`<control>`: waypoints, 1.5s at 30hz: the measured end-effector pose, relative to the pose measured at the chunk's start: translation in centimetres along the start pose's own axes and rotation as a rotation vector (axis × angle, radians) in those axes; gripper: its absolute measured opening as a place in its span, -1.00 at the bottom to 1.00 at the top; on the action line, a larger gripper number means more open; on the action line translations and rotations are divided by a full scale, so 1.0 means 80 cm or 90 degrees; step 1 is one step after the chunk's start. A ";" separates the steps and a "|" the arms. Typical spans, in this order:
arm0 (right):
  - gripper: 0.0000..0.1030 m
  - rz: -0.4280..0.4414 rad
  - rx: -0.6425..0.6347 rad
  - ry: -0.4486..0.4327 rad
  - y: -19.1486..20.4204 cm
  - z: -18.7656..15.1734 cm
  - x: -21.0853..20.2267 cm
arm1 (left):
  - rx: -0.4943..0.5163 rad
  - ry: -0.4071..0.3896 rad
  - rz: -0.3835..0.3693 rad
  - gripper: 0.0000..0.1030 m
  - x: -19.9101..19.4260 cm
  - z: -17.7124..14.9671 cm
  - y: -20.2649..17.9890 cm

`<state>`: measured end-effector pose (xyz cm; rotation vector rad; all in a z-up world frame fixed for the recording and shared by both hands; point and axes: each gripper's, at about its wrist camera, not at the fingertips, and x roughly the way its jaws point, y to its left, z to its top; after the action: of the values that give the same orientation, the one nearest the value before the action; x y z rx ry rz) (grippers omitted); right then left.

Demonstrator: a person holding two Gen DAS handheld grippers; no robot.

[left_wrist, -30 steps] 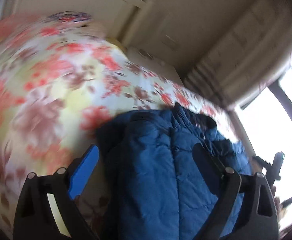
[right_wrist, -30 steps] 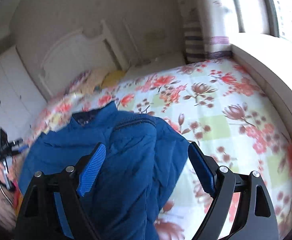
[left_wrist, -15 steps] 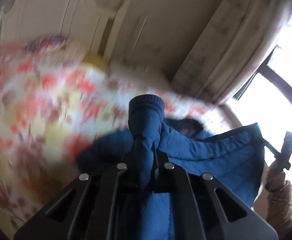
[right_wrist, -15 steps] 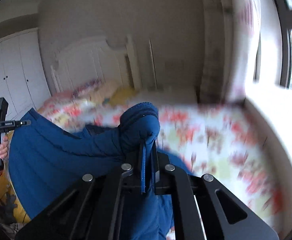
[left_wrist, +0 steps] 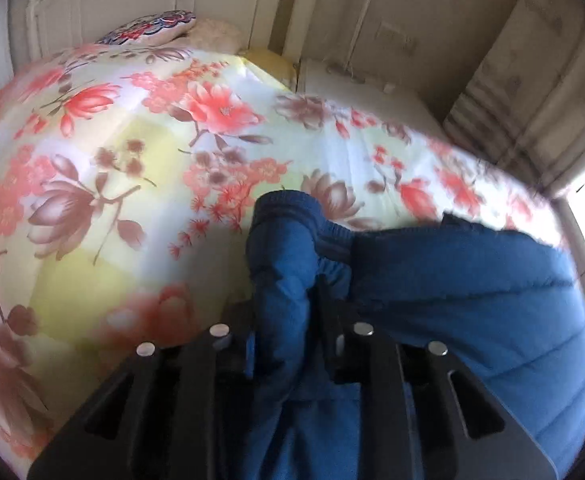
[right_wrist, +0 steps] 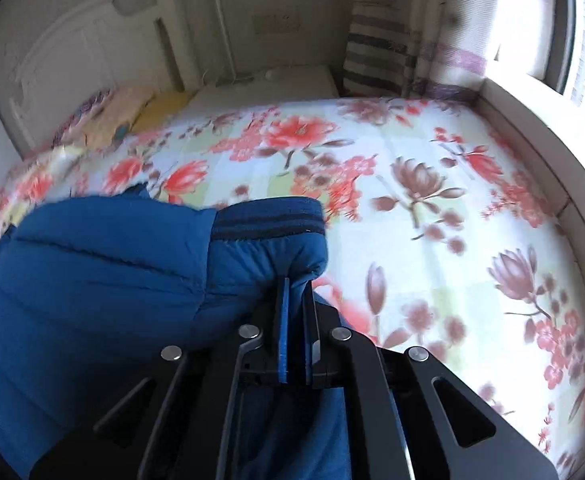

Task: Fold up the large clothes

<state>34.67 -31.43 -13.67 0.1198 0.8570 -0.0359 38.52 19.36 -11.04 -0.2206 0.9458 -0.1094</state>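
Observation:
A blue quilted jacket point(left_wrist: 452, 280) hangs over a bed with a floral cover point(left_wrist: 132, 160). My left gripper point(left_wrist: 288, 300) is shut on a bunched edge of the jacket, which sticks up between the jaws. The jacket stretches away to the right. In the right wrist view the jacket point(right_wrist: 92, 272) stretches to the left. My right gripper point(right_wrist: 294, 292) is shut on its ribbed hem point(right_wrist: 268, 224) with dark stripes. The floral cover point(right_wrist: 432, 208) lies beneath it.
A white headboard point(right_wrist: 72, 52) and pillows point(left_wrist: 148, 28) are at the far end of the bed. A white nightstand point(right_wrist: 268, 84) stands beside a striped curtain point(right_wrist: 376, 48). A window ledge point(right_wrist: 532, 120) runs along the right side of the bed.
Both grippers closed on the jacket a second ago and lifted it. Since half a second ago they have tilted down toward the bed, with the jacket spread between them.

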 end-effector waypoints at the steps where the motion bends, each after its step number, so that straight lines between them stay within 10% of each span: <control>1: -0.87 0.003 0.003 0.000 -0.003 0.002 -0.004 | -0.005 -0.007 -0.001 -0.32 -0.004 0.002 0.004; 5: -0.63 0.024 0.038 0.004 -0.023 0.009 -0.010 | -0.010 -0.055 0.019 0.46 -0.024 0.003 0.016; 7: 0.07 0.021 0.059 0.011 -0.028 0.005 -0.018 | -0.023 -0.075 0.011 0.55 -0.039 0.003 0.016; 9: 0.29 0.020 0.073 0.000 -0.033 0.004 -0.032 | -0.030 -0.093 0.029 0.58 -0.052 0.004 0.017; 22: 0.52 0.012 -0.072 -0.089 0.079 0.031 -0.109 | 0.180 -0.171 0.160 0.96 -0.123 0.004 -0.117; 32: 0.61 0.243 -0.028 -0.093 -0.047 -0.145 -0.197 | 0.051 -0.113 -0.143 0.95 -0.207 -0.148 0.026; 39: 0.61 0.301 -0.002 -0.056 -0.094 -0.242 -0.182 | 0.010 -0.096 -0.186 0.95 -0.207 -0.239 0.095; 45: -0.07 0.311 -0.020 -0.101 -0.067 -0.242 -0.180 | 0.025 -0.075 -0.223 0.86 -0.168 -0.242 0.055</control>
<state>10.26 -34.68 -15.82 0.2897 0.6512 0.4211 14.97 23.46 -12.39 -0.3515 0.7803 -0.4318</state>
